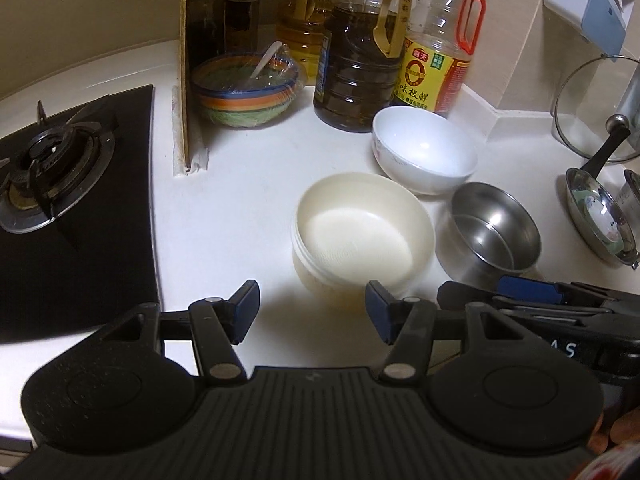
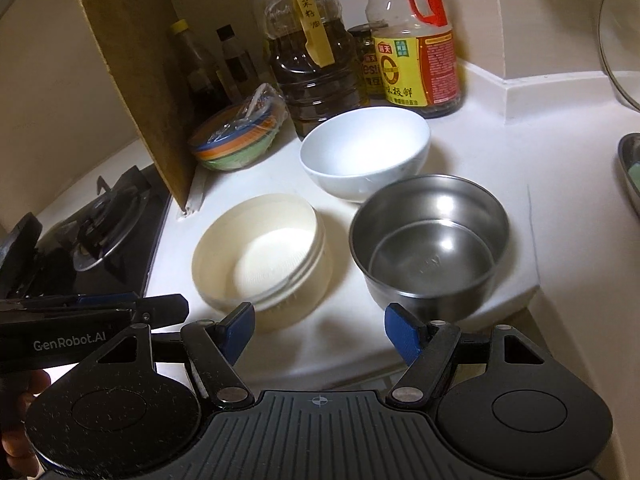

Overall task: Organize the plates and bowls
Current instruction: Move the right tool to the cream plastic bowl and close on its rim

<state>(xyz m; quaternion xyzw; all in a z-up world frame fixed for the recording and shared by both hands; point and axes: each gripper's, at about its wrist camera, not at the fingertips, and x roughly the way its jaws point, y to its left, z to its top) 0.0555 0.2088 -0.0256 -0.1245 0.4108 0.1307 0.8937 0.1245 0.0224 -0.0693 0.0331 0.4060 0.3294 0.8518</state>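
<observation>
Three bowls sit clustered on the white counter (image 2: 560,152): cream bowl (image 2: 260,252) nearest the stove, steel bowl (image 2: 430,242) just beside it, white bowl (image 2: 364,152) behind them both. To nest them cleanly I'd pinch one rim squarely, one finger inside the wall, and lift straight up. The right gripper (image 2: 318,330) hangs short of the cream and steel bowls, jaws wide apart, holding nothing; the left gripper (image 1: 312,310) likewise gapes empty before the cream bowl.

The white counter (image 1: 248,184) carries a cream bowl (image 1: 362,232); behind it sits a white bowl (image 1: 425,149), to its right a steel bowl (image 1: 494,228), to its left a gas stove (image 1: 60,184); bottles (image 1: 356,72) stand farther back.
</observation>
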